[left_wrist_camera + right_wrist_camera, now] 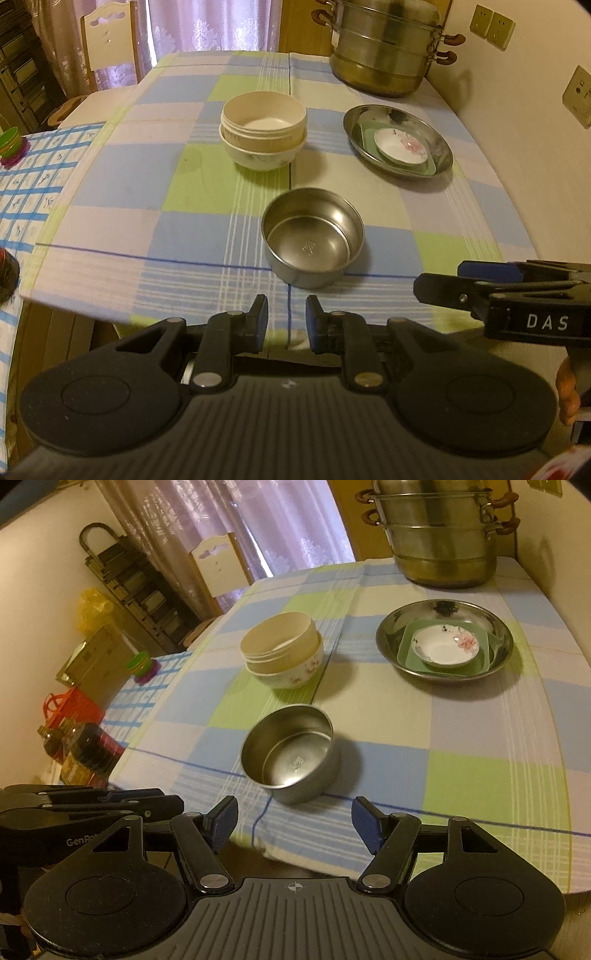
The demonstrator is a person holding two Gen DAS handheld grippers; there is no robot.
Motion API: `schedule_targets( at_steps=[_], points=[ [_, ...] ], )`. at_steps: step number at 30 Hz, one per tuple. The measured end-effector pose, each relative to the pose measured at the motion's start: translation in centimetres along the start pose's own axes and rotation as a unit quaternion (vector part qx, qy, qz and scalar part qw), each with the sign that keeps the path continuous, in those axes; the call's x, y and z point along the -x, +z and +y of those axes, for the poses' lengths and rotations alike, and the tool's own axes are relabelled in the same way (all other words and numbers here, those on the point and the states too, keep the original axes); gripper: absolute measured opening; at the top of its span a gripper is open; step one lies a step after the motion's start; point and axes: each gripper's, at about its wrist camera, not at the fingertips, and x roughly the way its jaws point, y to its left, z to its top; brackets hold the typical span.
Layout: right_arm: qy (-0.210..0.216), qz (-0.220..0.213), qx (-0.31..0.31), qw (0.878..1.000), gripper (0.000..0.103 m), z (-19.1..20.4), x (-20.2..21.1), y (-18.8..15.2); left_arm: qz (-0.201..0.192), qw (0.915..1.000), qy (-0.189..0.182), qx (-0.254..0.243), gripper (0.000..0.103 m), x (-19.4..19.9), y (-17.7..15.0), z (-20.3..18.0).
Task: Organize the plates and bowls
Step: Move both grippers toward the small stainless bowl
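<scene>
steel is the material of the one loose piece, a small steel bowl [313,236] standing upright and alone on the checked cloth of the table [110,229], near the front edge. going left to right: farthest left and further back sits a stack of cream bowls [263,131], the upper one nested in a flowered one; the steel bowl lies in the middle, nearer the edge; to the right and back rests a steel plate [439,147] already carrying a green square dish [367,142] with a small white flowered saucer [400,144] on top; a big steamer pot [384,48] stands at the far right corner. the left tongs [287,321] hover just off the table's front edge, released but with only a narrow gap between the blue pads, holding nothing, and the steel bowl lies straight ahead of them, a shade to the right. the right tongs [293,821] are spread wide and empty, and from them the same bowl [290,753] is also dead ahead and close. being round, the bowl has no long axis to line up with. i judge both hands about equally near, but the right tongs are already wide enough to straddle the rim, so that hand looks better placed to carry the bowl back and left onto the cream stack.
</scene>
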Motion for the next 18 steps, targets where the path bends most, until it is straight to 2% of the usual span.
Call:
schedule_targets(
  at_steps=[18],
  points=[
    [-0.002, 0.015, 0.038, 0.999, 0.068, -1.1, 0.5, -1.0, -0.005, 0.9993, 0.034, 0.013, 0.019, 0.4, -1.9, -2.4]
  ],
)
